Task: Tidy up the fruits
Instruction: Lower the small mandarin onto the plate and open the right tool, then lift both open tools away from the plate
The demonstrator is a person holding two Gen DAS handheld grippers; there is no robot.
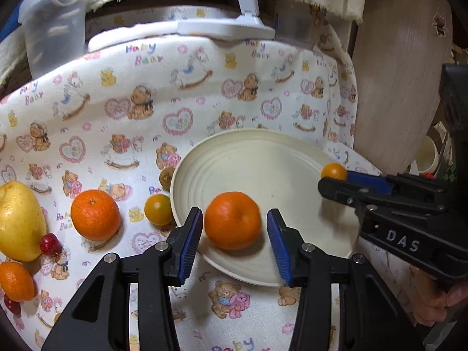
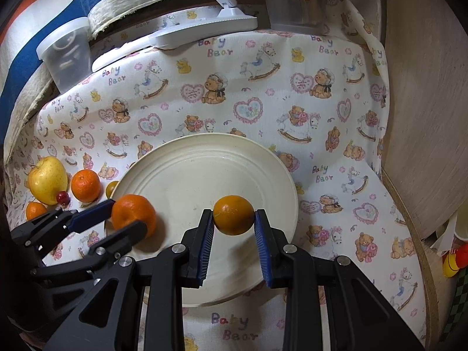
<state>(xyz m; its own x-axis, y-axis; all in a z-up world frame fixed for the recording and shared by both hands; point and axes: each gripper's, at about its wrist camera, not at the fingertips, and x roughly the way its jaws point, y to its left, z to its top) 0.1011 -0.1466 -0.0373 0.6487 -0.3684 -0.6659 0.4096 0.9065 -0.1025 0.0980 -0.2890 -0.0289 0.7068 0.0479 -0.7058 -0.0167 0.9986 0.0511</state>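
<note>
A cream plate lies on the printed cloth. A large orange rests on the plate between the fingers of my left gripper, which is open with gaps on both sides. My right gripper is shut on a small orange and holds it above the plate's near right part. Left of the plate lie another orange, a yellow apple, a small yellow-green fruit and a cherry.
A clear plastic tub and a white stand sit at the back. A wooden panel rises on the right. A small orange lies at the far left. A brownish fruit touches the plate's left rim.
</note>
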